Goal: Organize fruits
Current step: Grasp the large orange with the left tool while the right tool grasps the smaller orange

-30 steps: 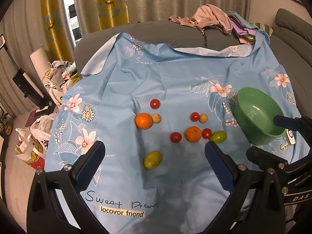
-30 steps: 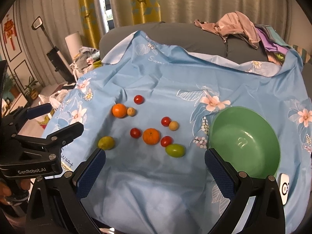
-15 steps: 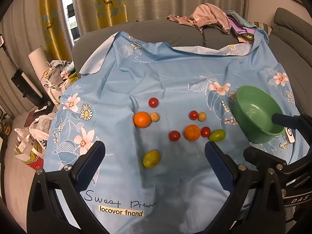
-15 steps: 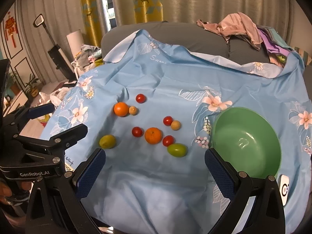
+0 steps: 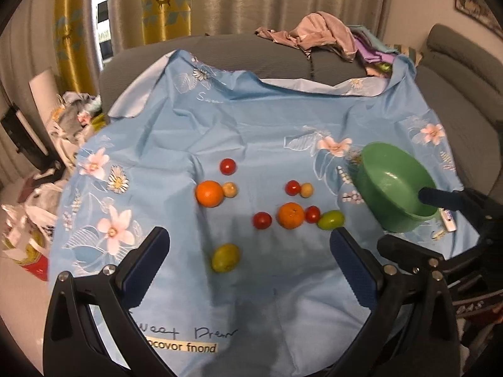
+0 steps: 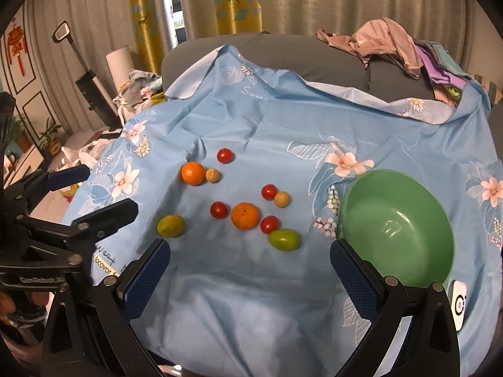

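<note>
With both the left gripper [image 5: 248, 260] and right gripper [image 6: 250, 267] held wide open and empty, the fruits [image 6: 245, 215] lie scattered on the blue cloth [image 6: 251, 282] beside the green bowl [image 6: 397, 226], probably light, round, roll-prone, best pinched gently across their middles.

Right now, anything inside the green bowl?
No fruit: the green bowl shows only its bare inside with an embossed mark. All the fruit lies on the blue cloth beside it. What is under the bowl is hidden.
</note>
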### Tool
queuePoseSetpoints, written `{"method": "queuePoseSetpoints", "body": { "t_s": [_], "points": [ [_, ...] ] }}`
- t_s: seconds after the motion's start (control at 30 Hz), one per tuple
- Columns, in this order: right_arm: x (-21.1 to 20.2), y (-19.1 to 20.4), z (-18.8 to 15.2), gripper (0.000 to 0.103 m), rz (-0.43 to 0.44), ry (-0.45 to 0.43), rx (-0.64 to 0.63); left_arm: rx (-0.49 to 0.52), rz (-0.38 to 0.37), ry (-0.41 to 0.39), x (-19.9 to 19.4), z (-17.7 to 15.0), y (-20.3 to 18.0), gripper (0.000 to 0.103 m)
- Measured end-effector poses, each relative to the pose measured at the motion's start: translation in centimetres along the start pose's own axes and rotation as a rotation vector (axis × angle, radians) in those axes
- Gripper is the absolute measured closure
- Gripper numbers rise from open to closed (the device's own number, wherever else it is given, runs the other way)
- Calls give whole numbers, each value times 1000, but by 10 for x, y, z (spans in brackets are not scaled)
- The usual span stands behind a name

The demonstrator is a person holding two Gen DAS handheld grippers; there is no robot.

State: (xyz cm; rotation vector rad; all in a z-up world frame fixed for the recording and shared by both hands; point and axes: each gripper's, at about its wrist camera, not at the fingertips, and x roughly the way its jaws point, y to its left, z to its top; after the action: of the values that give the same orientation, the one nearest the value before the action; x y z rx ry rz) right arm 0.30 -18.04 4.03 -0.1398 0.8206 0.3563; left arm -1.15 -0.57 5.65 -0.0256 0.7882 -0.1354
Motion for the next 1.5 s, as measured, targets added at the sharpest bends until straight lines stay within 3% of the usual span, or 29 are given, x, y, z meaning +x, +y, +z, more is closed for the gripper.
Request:
{"method": "queuePoseSetpoints", "body": {
  "t_s": [0.2,0.33,0.57,0.63,0.77,0.87,0.9,0.93,1.07,1.37,1.4,1.43,1.5],
  "points": [
    [15,-9,-17,1,15,6,-18,8,-37,23,18,-22,16,1],
    [33,-13,-27,9,71,43,-10,12,-88,67,35,-42,20,2],
    [58,-20,-35,12,155,63,45,3,-125,125,59,-53,22,18],
    [65,-21,-35,20,171,80,57,10,-126,138,65,-53,21,20],
    [74,-25,-34,20,185,87,70,3,-149,142,73,-45,24,21],
    [83,-26,-29,21,183,79,70,2,-139,141,82,-37,29,29],
    [87,-26,-27,27,188,79,68,-2,-140,140,85,-33,30,29],
    [92,-24,-25,33,199,80,60,-4,-141,136,88,-30,31,29],
    [112,-16,-15,34,178,78,8,11,-132,135,97,-22,34,30],
    [154,-4,7,46,153,117,-116,7,-118,142,116,-6,50,31],
    [159,-2,8,53,144,128,-139,10,-115,138,118,-3,52,32],
    [162,-1,8,59,125,132,-153,16,-106,137,122,1,54,33],
    [165,-2,10,60,122,127,-163,26,-102,141,128,6,56,41]
  ]
}}
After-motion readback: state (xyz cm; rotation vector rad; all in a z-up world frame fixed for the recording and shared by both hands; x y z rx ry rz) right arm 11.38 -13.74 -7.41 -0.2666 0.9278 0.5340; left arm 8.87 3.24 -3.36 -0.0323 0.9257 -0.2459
